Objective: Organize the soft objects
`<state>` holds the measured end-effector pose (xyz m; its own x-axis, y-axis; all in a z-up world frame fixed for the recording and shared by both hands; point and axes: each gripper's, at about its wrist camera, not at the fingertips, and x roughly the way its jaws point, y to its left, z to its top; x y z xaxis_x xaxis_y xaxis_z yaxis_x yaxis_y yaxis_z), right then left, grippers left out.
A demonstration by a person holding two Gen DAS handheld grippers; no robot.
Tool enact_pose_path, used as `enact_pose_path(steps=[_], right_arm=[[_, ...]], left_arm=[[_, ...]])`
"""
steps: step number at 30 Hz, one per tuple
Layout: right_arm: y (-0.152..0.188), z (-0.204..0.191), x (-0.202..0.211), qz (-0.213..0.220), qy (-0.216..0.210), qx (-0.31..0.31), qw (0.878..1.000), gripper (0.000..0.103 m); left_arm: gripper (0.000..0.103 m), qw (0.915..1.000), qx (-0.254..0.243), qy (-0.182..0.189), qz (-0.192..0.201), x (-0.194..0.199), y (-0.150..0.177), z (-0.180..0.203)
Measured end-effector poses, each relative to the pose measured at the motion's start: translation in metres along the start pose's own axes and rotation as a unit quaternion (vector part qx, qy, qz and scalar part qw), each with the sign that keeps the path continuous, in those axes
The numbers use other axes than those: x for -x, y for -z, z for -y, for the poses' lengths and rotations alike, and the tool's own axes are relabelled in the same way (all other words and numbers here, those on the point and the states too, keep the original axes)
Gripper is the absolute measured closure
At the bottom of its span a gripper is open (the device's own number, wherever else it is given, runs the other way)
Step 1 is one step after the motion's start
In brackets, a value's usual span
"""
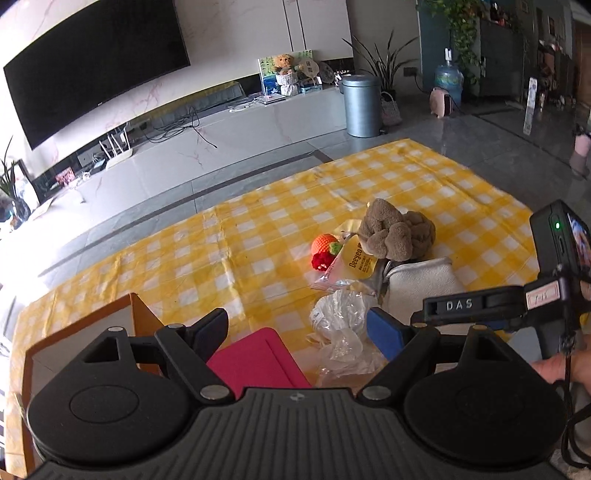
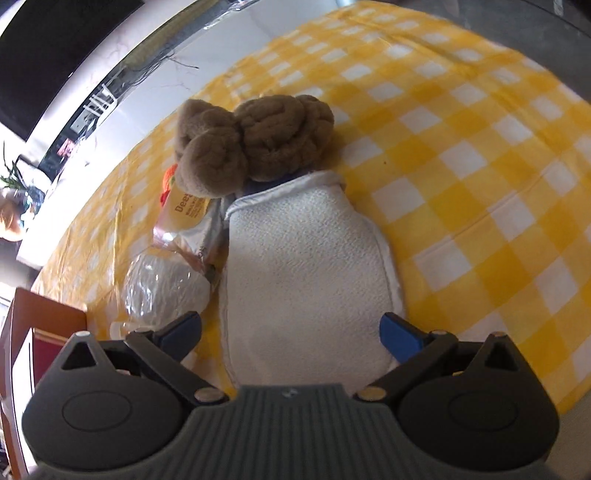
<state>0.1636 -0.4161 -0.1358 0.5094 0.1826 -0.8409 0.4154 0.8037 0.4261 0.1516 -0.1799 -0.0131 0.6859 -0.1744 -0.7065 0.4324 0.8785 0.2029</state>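
Approach to the white pad, both claws empty.
The right claw [image 2: 290, 332] is spread wide, the pad [image 2: 306, 273] lying between and ahead of its fingers; the left claw [image 1: 297, 332] is likewise wide above a red item [image 1: 258, 362]. The pad's near edge should be pinched squarely, clear of the towel [image 2: 255, 147] beyond.

A black television [image 1: 92, 70] hangs on the marble wall [image 1: 314, 26] above a grey tiled floor [image 1: 461, 136].
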Motion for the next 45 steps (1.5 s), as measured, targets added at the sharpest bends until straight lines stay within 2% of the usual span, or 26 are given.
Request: enact_pose_path(steps=[3, 6, 9, 13, 17, 25, 30, 35, 37, 41, 43, 45], right_arm=[[-0.004, -0.003, -0.004, 0.015, -0.008, 0.003, 1.000, 0.002], [-0.006, -0.009, -0.008, 0.024, 0.004, 0.014, 1.000, 0.002], [-0.002, -0.024, -0.011, 0.019, 0.037, 0.053, 0.998, 0.002], [0.007, -0.047, -0.022, 0.002, 0.094, 0.130, 0.987, 0.002], [0.011, -0.055, -0.027, -0.005, 0.123, 0.155, 0.980, 0.002], [0.019, -0.063, -0.030, -0.003, 0.145, 0.183, 0.972, 0.002], [0.024, -0.064, -0.029, 0.010, 0.142, 0.200, 0.969, 0.002], [0.030, -0.062, -0.025, -0.006, 0.120, 0.245, 0.962, 0.004], [0.030, -0.062, -0.022, -0.005, 0.115, 0.248, 0.962, 0.009], [0.029, -0.058, -0.012, 0.009, 0.111, 0.248, 0.962, 0.037], [0.028, -0.054, -0.009, 0.014, 0.110, 0.247, 0.963, 0.045], [0.030, -0.054, -0.006, 0.018, 0.117, 0.255, 0.960, 0.064]], left_arm=[[0.004, 0.9993, -0.032, -0.019, 0.000, 0.001, 0.007, 0.005], [0.004, 0.9993, -0.033, -0.019, 0.002, 0.010, 0.013, 0.001], [0.004, 0.9997, -0.021, -0.010, 0.005, 0.018, 0.018, -0.004], [0.004, 0.9996, -0.026, -0.011, 0.006, 0.024, 0.022, -0.008], [0.004, 0.9993, -0.030, -0.016, 0.012, 0.027, 0.028, -0.010], [0.004, 0.9997, -0.017, -0.015, -0.001, 0.021, 0.032, -0.017], [0.004, 0.9994, -0.029, -0.014, -0.007, 0.021, 0.026, -0.009], [0.004, 0.9990, -0.037, -0.027, -0.002, 0.023, 0.013, 0.006], [0.004, 0.9989, -0.040, -0.025, -0.004, 0.021, 0.008, 0.012], [0.004, 0.9990, -0.035, -0.019, -0.018, 0.013, 0.001, 0.024], [0.004, 0.9988, -0.039, -0.016, -0.026, 0.009, -0.001, 0.028], [0.004, 0.9987, -0.038, -0.018, -0.028, 0.005, -0.002, 0.031]])
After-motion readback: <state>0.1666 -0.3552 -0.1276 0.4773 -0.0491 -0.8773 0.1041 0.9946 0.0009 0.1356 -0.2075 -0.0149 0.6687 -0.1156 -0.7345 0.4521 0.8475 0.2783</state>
